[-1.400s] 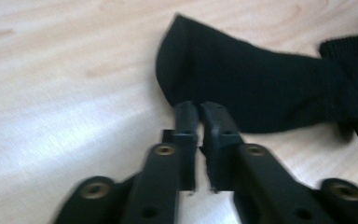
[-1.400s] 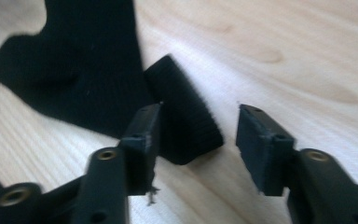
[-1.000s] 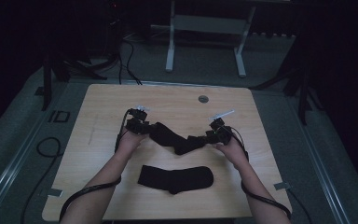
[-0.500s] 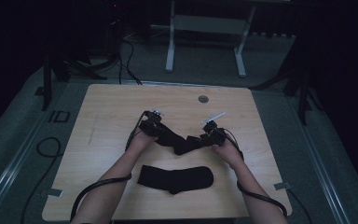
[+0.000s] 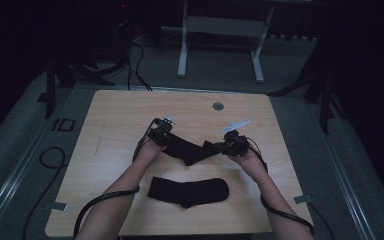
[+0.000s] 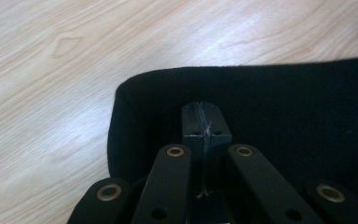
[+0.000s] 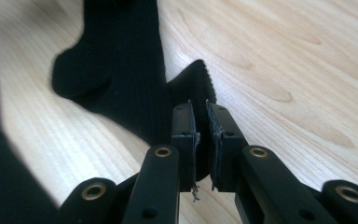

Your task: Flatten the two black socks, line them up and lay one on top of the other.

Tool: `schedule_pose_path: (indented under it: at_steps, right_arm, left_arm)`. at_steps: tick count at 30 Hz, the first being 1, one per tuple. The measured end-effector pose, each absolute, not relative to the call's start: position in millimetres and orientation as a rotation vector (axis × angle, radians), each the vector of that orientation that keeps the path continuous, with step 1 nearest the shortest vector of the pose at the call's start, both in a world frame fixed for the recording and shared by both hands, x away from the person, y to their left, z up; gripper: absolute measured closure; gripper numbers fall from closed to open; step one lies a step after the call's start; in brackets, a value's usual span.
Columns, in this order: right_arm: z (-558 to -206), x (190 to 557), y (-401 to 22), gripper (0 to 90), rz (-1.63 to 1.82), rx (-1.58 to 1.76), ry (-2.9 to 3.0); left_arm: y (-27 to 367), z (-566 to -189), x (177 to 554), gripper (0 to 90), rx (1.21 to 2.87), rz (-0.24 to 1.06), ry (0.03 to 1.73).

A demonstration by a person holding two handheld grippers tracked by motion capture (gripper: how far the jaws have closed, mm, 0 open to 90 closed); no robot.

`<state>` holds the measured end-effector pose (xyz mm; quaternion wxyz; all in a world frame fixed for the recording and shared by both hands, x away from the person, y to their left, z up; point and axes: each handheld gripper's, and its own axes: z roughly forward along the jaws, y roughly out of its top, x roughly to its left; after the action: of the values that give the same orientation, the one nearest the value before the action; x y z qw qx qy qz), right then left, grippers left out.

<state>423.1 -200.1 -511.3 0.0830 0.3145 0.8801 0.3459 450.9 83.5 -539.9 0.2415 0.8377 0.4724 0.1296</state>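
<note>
A black sock lies bent across the middle of the wooden table, held at both ends. My left gripper has just closed on its left end. In the left gripper view the jaws meet, pressed into the black sock fabric. My right gripper holds the other end. In the right gripper view its jaws have just been closing and pinch the ribbed cuff. A second black sock lies flat nearer the person, between the forearms.
A round grommet sits near the table's far edge. Each gripper's cable trails off the near edge. A white stand and floor cables are beyond the table. Bare wood lies to either side of the socks.
The left hand moved right onto the sock's left end. The right hand shifted slightly inward to the cuff. Both grippers' jaws closed onto the sock.
</note>
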Motion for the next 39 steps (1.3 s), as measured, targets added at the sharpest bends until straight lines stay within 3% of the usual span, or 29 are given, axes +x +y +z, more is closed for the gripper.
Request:
schedule_pose_path:
  at_steps: [14, 17, 19, 21, 24, 39]
  right_arm:
    - [-524.1, 425.2, -233.2, 80.6, 1.009, 1.13, 2.602]
    - [-522.4, 425.9, -237.8, 71.9, 1.01, 1.155, 2.584]
    - [-519.9, 426.7, -241.7, 70.7, 0.998, 1.166, 2.558]
    - [-516.9, 427.7, -245.4, 62.8, 1.018, 1.19, 2.554]
    - [-509.0, 426.3, -244.0, 61.0, 1.064, 1.195, 2.538]
    - [-496.5, 390.6, -130.8, 43.2, 1.214, 0.902, 2.641]
  left_arm:
    - [80.3, -500.6, 439.0, 90.0, 2.247, 0.386, 1.182]
    - [76.7, -487.7, 435.8, 90.0, 2.246, 0.389, 1.15]
    - [74.9, -482.1, 435.1, 90.0, 2.257, 0.377, 1.141]
    - [74.2, -479.0, 434.2, 90.0, 2.263, 0.351, 1.131]
    - [70.5, -476.8, 431.8, 90.0, 2.256, 0.274, 1.127]
    - [46.1, -464.0, 426.2, 90.0, 2.198, 0.044, 1.135]
